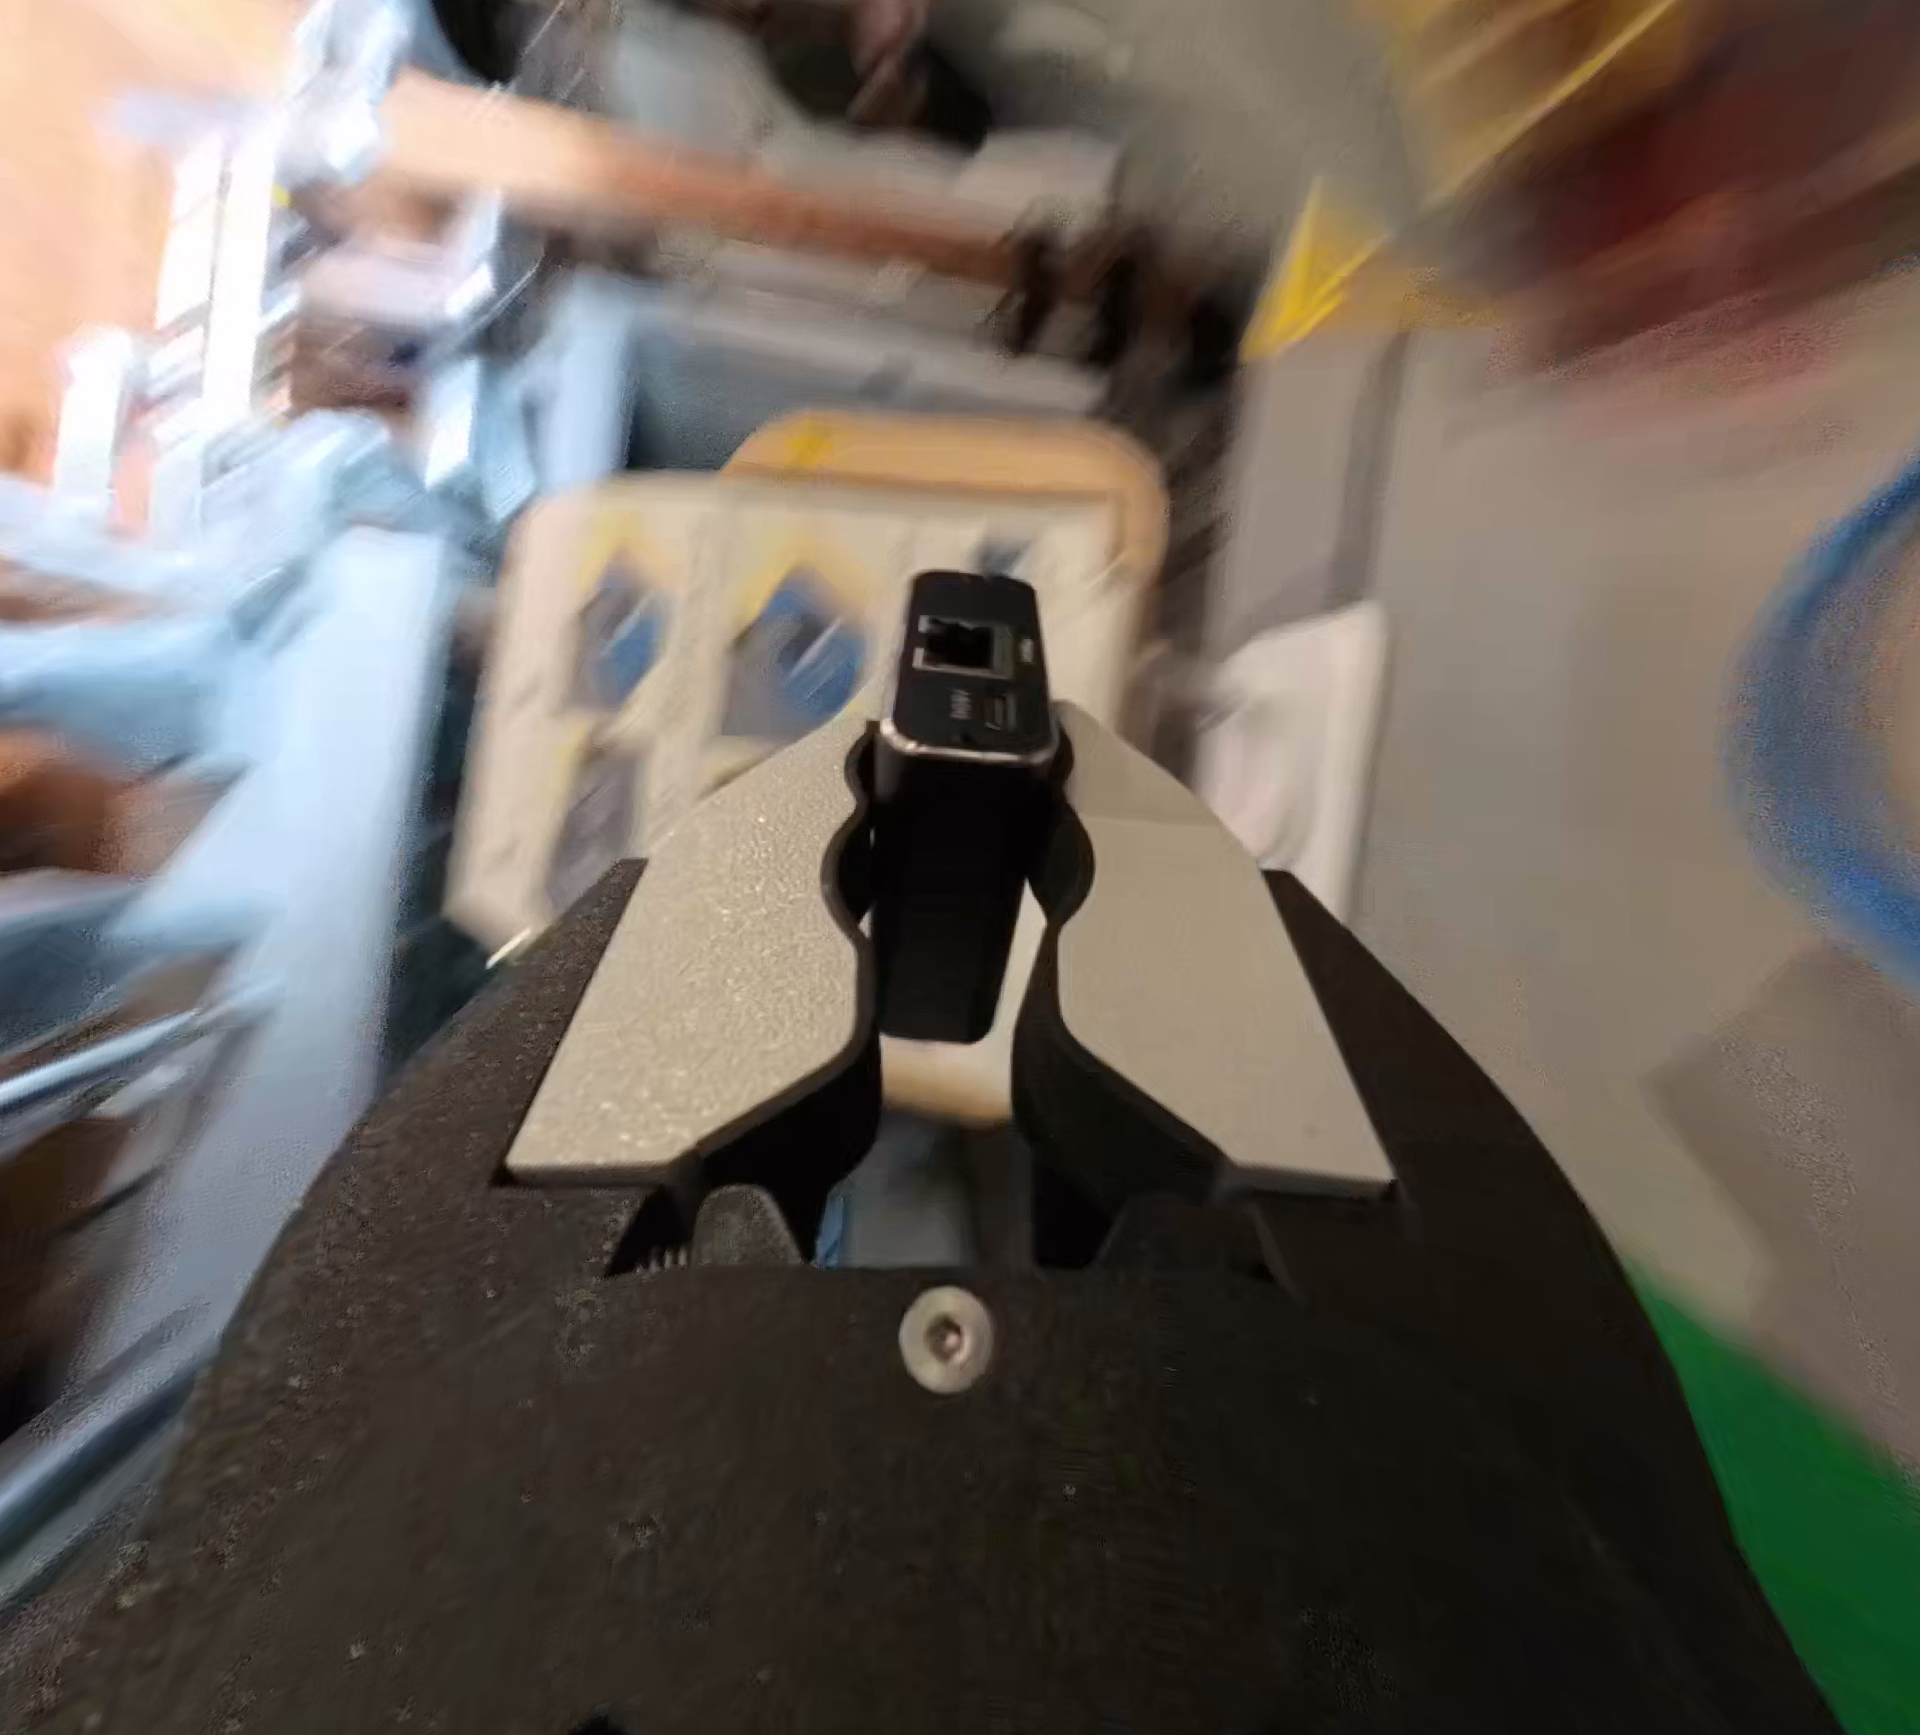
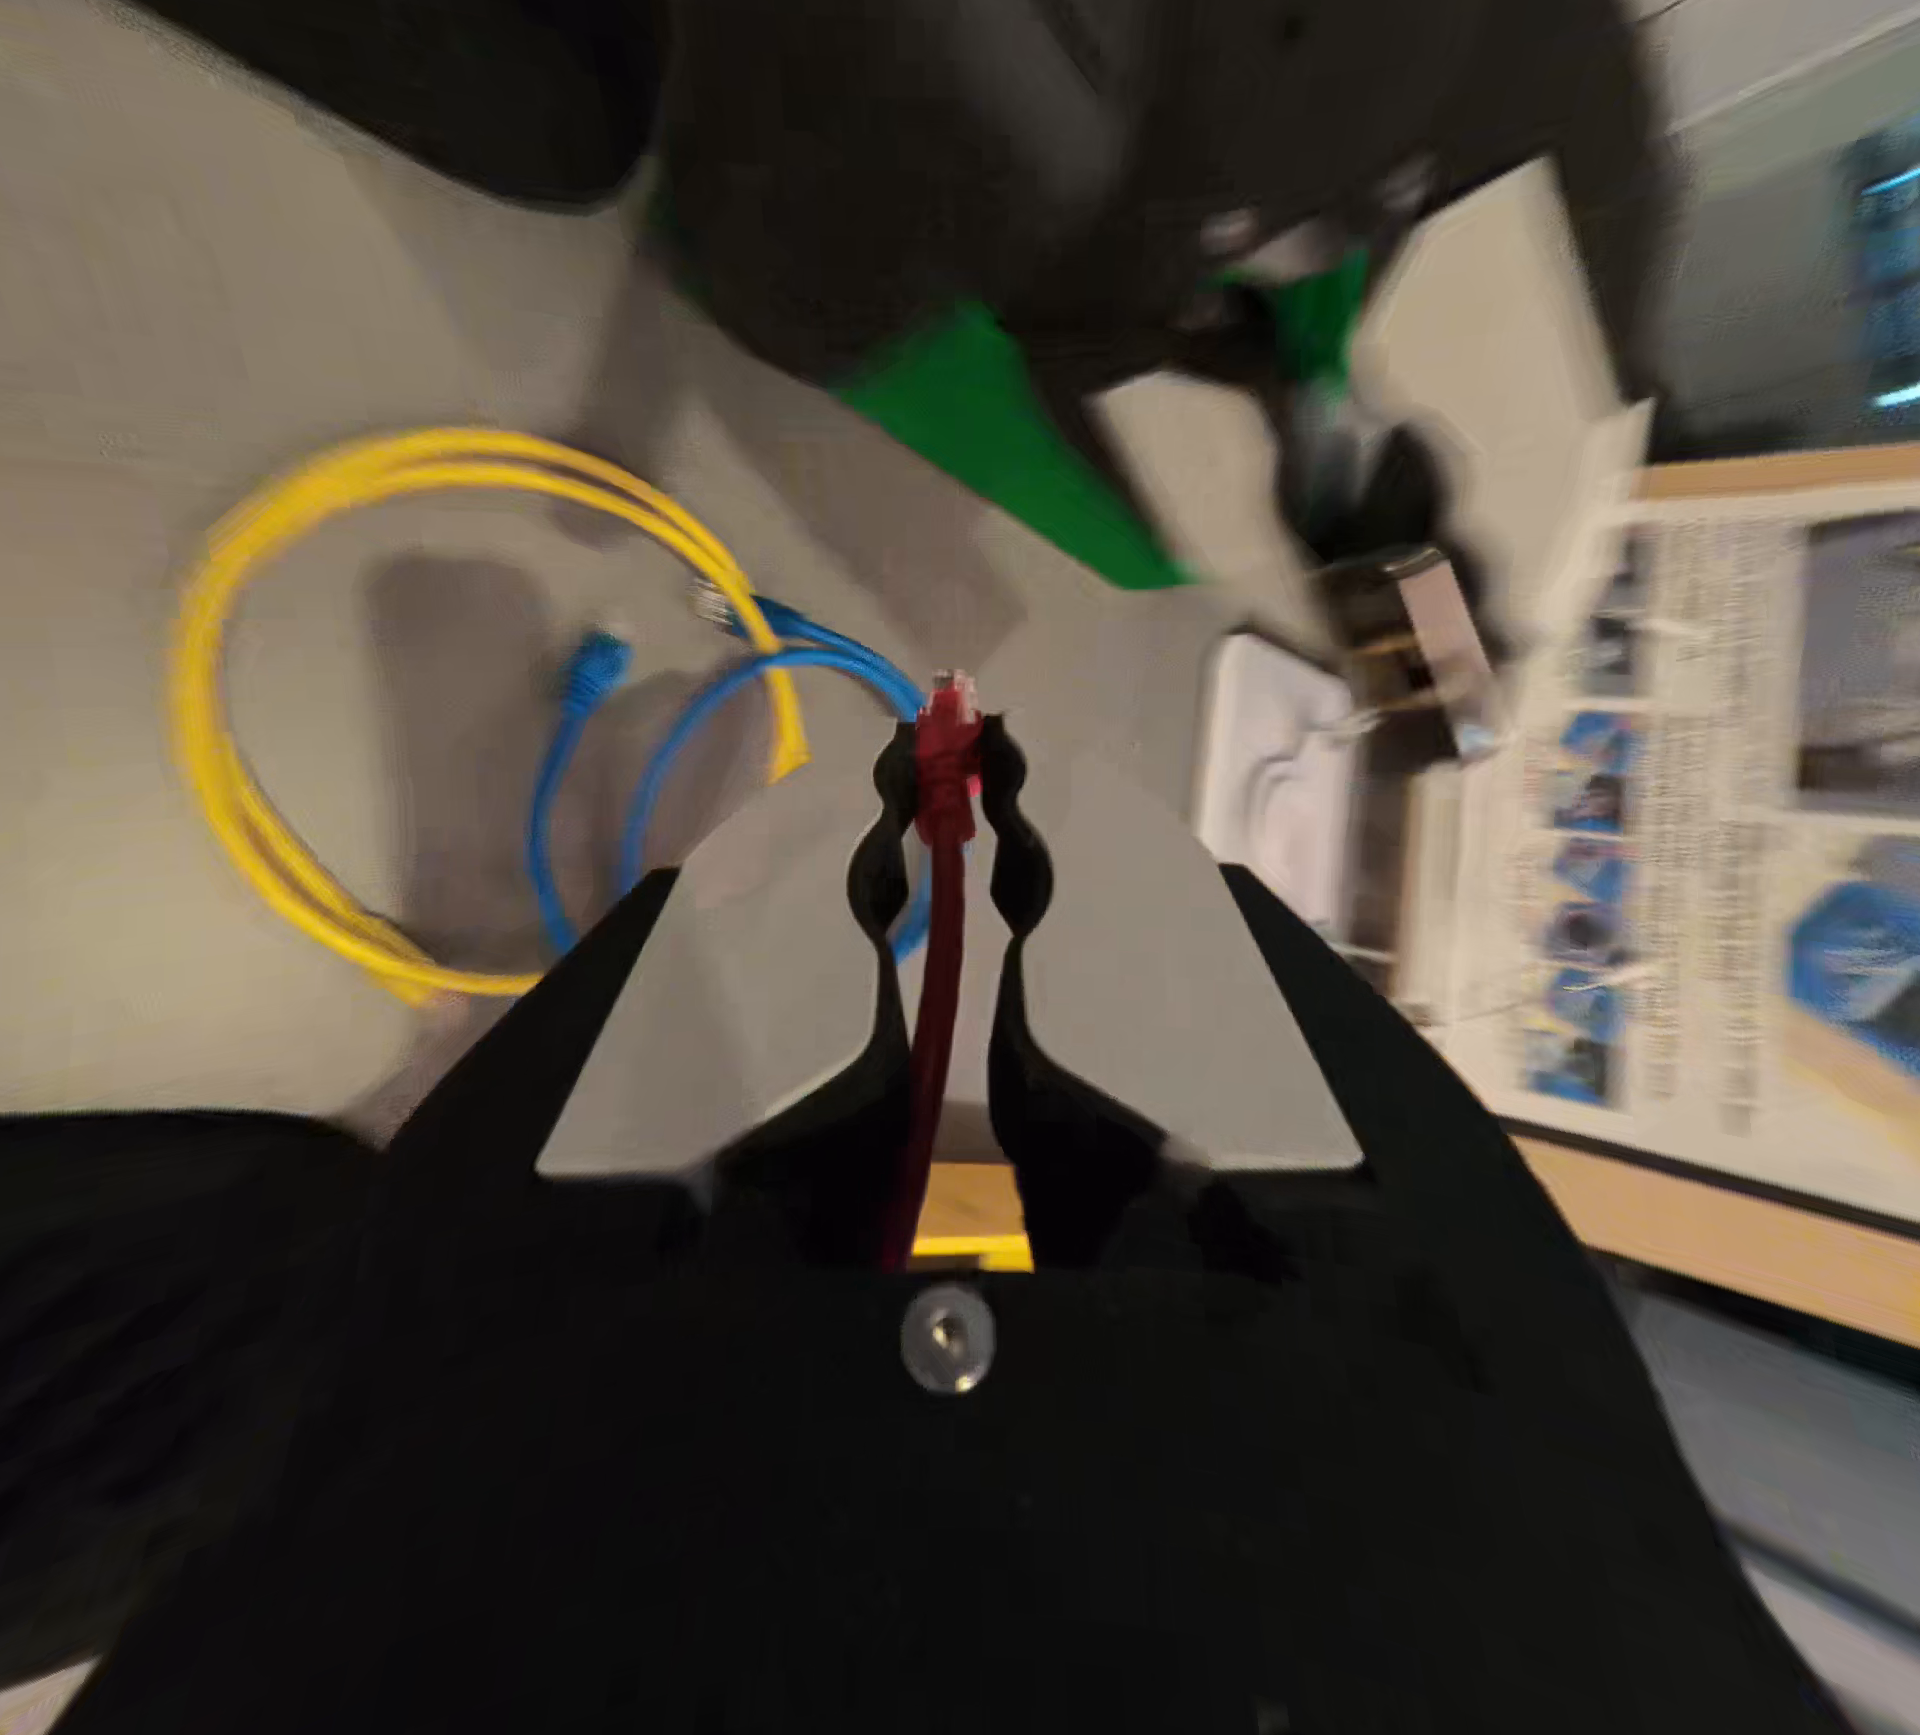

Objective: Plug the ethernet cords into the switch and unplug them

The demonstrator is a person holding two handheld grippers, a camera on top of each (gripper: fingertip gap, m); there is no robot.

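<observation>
Gripping a small black rectangular switch box with a silver rim point(image 1: 961, 750), the left gripper point(image 1: 961, 781) has both black pads pressed on the box's narrow sides; the box's end face, with an open ethernet port, points away from the camera. Background heavily motion-blurred.

Right gripper point(image 2: 949, 766) is clamped on the boot of a dark red ethernet cord point(image 2: 943, 906); its clear plug tip pokes out past the fingertips, and the cord runs back between the fingers.

On the grey tabletop point(image 2: 156, 283) beyond lie a coiled yellow ethernet cord point(image 2: 218, 719) and a looped blue ethernet cord point(image 2: 582, 698), crossing each other. The left gripper with its box shows blurred at upper right, well apart from the red plug.
</observation>
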